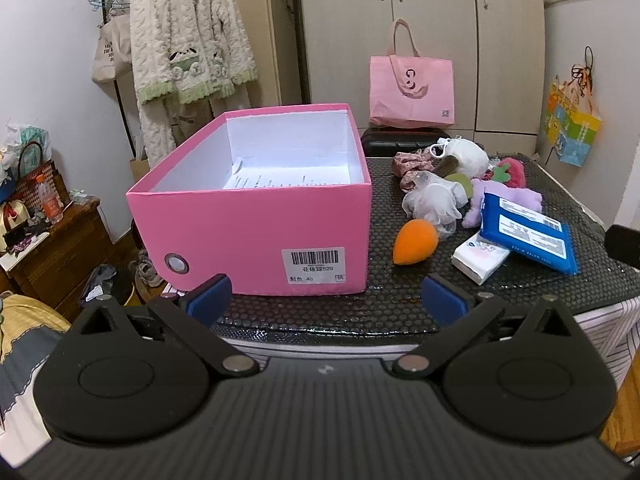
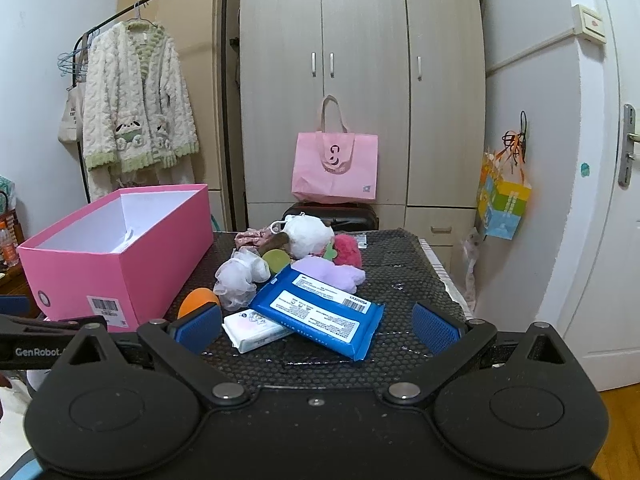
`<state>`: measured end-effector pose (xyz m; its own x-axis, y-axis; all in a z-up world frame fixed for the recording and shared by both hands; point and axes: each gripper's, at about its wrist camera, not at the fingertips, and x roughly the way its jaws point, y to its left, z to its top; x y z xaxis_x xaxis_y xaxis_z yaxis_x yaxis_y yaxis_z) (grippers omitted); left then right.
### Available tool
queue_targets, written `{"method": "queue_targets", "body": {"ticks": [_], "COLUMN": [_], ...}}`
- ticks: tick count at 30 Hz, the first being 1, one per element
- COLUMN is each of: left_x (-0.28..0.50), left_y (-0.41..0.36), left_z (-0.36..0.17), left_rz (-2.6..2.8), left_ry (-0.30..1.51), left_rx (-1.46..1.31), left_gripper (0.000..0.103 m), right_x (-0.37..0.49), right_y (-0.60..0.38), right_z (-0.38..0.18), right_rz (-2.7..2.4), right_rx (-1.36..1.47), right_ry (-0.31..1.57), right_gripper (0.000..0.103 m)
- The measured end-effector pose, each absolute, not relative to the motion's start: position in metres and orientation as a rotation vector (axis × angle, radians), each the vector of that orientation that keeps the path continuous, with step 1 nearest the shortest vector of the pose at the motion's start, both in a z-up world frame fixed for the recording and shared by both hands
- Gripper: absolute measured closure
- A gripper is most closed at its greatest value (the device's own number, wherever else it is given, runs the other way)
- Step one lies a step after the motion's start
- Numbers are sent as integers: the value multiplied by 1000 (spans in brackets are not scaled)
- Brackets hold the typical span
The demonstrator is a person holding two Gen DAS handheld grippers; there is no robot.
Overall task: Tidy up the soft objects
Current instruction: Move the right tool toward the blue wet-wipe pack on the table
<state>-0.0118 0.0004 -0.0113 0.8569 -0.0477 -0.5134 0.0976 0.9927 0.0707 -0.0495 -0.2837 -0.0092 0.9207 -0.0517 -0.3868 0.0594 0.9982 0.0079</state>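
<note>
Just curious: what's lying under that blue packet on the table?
The blue packet rests partly on a white tissue pack and overlaps a purple plush. Anything beneath its middle is hidden.

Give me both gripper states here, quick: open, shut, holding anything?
Left gripper: open, holding nothing, in front of the pink box.
Right gripper: open, holding nothing, facing the blue wipes pack.

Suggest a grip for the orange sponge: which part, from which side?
Probably the wide rounded body of the orange sponge, not the narrow tip, which points toward the front edge. It lies on its side, clear of the pink box. Bring the open right gripper from the front, fingers straddling its width.
</note>
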Motion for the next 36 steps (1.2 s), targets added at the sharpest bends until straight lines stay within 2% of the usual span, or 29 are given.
{"method": "queue_targets", "body": {"ticks": [17,36], "left_x": [-32,-43], "left_y": [6,1], "left_z": [-8,-17], "left_rz": [-55,-64], "left_ry": [457,454], "left_rx": [73,112], "left_gripper": [0,0], "right_x": [-58,-69], "right_y": [-281,-277], "right_z": [-12,-17], "right_rz": [-60,-84], "right_rx": [0,-45], "right_ry": [373,359], "right_gripper": [0,0]}}
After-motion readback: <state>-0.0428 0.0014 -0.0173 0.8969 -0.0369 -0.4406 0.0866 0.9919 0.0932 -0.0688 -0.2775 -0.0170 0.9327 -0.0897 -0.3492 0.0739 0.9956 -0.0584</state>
